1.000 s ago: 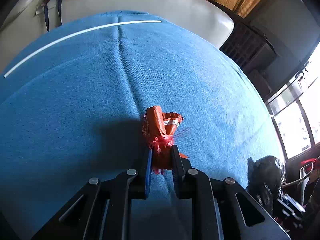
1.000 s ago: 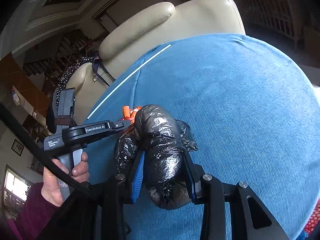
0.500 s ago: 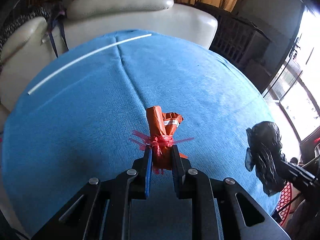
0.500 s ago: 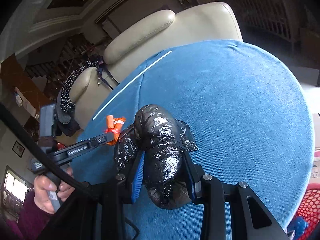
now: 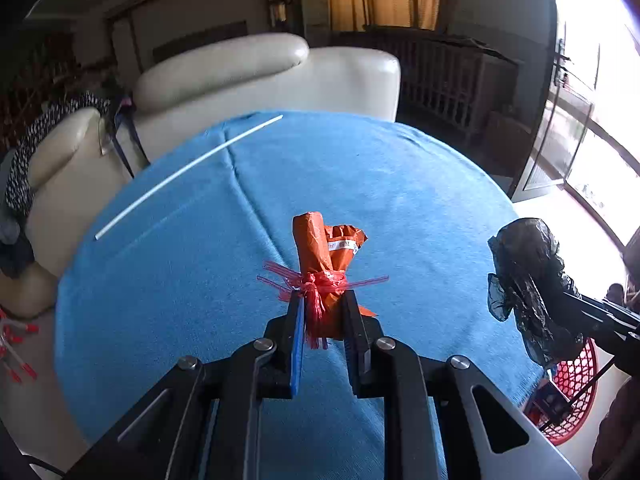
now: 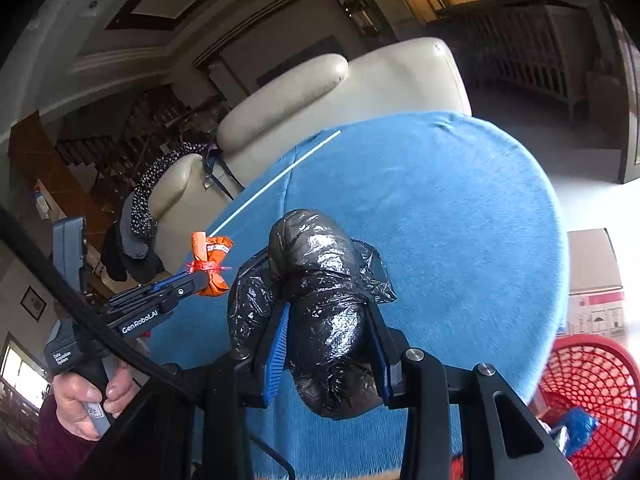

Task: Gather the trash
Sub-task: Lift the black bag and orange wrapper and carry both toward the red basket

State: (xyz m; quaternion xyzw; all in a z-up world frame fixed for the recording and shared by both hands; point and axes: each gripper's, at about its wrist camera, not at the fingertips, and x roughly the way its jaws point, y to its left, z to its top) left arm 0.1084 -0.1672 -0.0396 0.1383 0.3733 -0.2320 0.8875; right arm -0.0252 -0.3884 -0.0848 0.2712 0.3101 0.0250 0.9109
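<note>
A round table (image 5: 400,200) under a blue cloth fills most of both views, and both grippers are above it, each holding a piece of trash clear of the cloth. The right gripper (image 6: 326,320) is clamped on a black plastic bag (image 6: 316,300), a crumpled shiny bundle that sits between the two fingers, bulges out past their tips and hangs down below them. The left gripper (image 5: 322,312) is clamped on an orange wrapper (image 5: 324,252) tied round with red plastic string; the fingers pinch its lower end just under the knot, and the rolled top stands up beyond the tips. In the right wrist view the left gripper shows from the side, with the orange wrapper at its tip, to the left of the black bag.

The hand (image 6: 86,396) on the left gripper's handle is partly cut off by the lower left edge, and a black cable crosses in front of it. The right gripper's body is mostly out of the left wrist view.

A thin white stick (image 5: 188,176) lies on the far left part of the cloth. A red basket (image 6: 592,396) stands low beside the table at the right, with a blue item inside that is hard to make out. A cardboard box (image 6: 596,284) stands behind it. A cream sofa (image 5: 260,76) stands behind the table, with dark clothes draped over its left arm.
</note>
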